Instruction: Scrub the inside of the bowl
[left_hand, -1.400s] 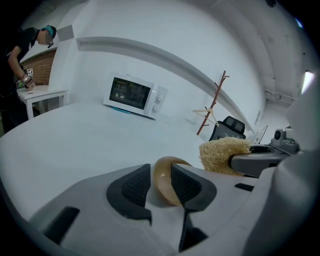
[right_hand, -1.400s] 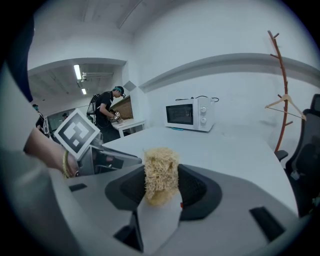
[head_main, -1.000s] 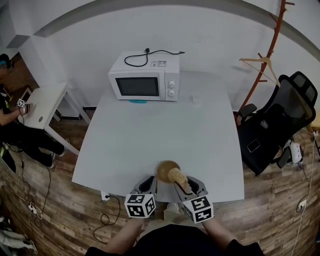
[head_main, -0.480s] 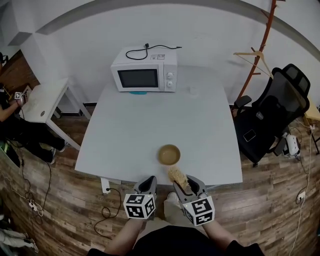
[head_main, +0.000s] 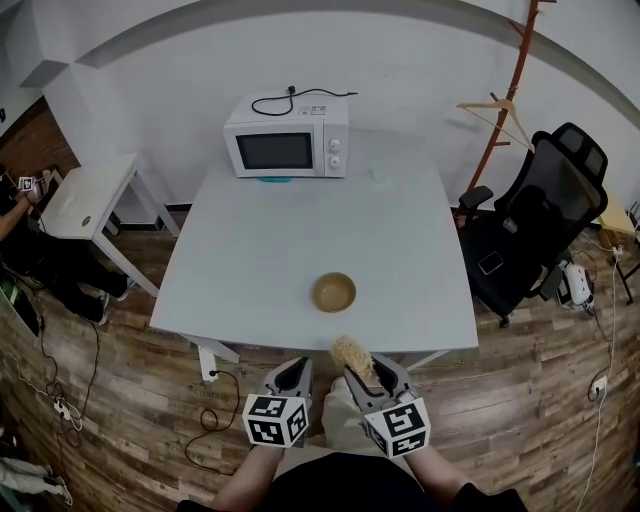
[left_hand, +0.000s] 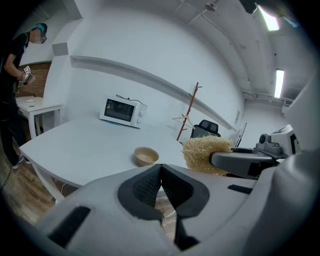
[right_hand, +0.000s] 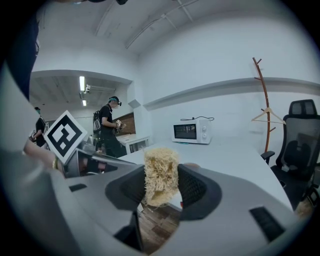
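A tan bowl (head_main: 334, 292) sits on the bench (head_main: 260, 250) near the middle of its front edge. Beyond that edge, the left tongs (head_main: 292, 370) are pressed together, gripping nothing. The right tongs (head_main: 371, 368) pinch a straw-coloured scrubber (head_main: 352, 353).

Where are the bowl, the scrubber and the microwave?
bowl (head_main: 334, 292): head view, its inside.
scrubber (right_hand: 160, 174): right gripper view, its fibrous middle.
microwave (head_main: 272, 151): head view, its door window.
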